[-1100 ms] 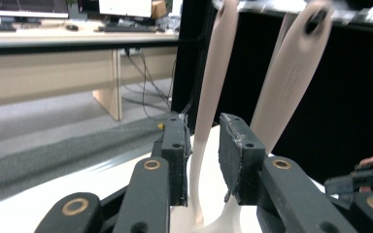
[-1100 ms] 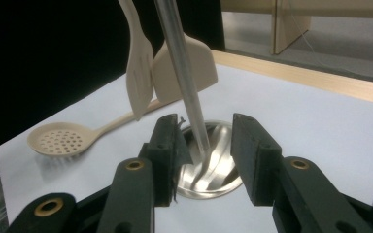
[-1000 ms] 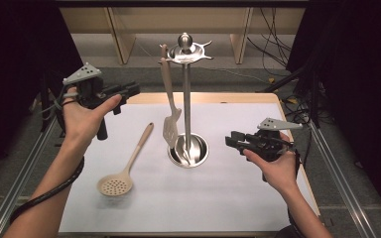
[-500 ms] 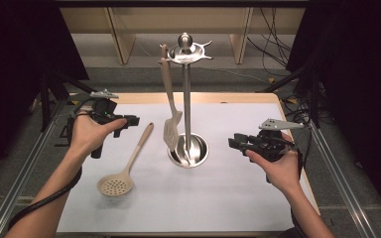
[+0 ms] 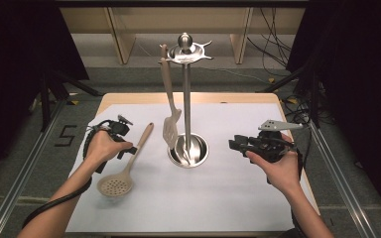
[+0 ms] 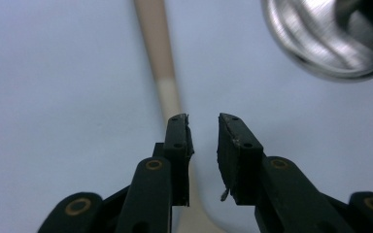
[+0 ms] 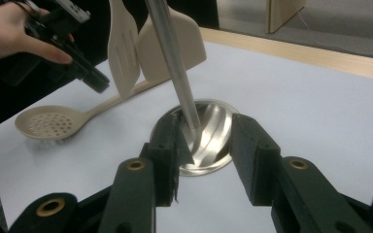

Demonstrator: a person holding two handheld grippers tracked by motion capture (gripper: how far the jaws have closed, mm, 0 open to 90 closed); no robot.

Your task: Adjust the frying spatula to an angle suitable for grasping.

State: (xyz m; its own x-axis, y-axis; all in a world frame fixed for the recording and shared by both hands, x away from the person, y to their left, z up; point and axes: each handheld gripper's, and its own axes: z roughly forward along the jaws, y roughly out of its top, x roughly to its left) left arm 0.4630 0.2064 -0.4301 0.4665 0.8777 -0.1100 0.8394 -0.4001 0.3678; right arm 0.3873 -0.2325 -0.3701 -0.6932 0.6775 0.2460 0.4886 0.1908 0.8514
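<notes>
The skimmer (image 5: 124, 166) lies flat on the white sheet (image 5: 238, 198) at the table's left, w/ its round bowl toward the person and its handle running away toward the stand. It's a beige slotted spoon: the shallow bowl is pierced w/ many small holes, and the long slim handle is two-tone, paler near the bowl and darker tan toward the far end; in the left gripper view (image 6: 162, 68) that colour change shows as a clean line across the handle.

The left gripper (image 5: 129, 150) sits low over the handle's middle, approx. at the sheet. Its jaws have just been opening a little and stand apart w/ a narrow gap. In its own view (image 6: 203, 141) the handle runs under the left jaw rather than through the gap; whether a pad touches it is hard to tell, prob. not gripped.

The right gripper (image 5: 234, 145) hovers right of the stand (image 5: 187, 99), jaws wide open w/ nothing between them, aimed at the stand's base (image 7: 209, 138).

The stand is a chrome pole on a round dished base, w/ a hook ring on top. A beige slotted turner (image 5: 169, 111) hangs from it, blade just beside the pole. In the right gripper view a second, solid beige blade (image 7: 175, 46) shows behind the pole.
</notes>
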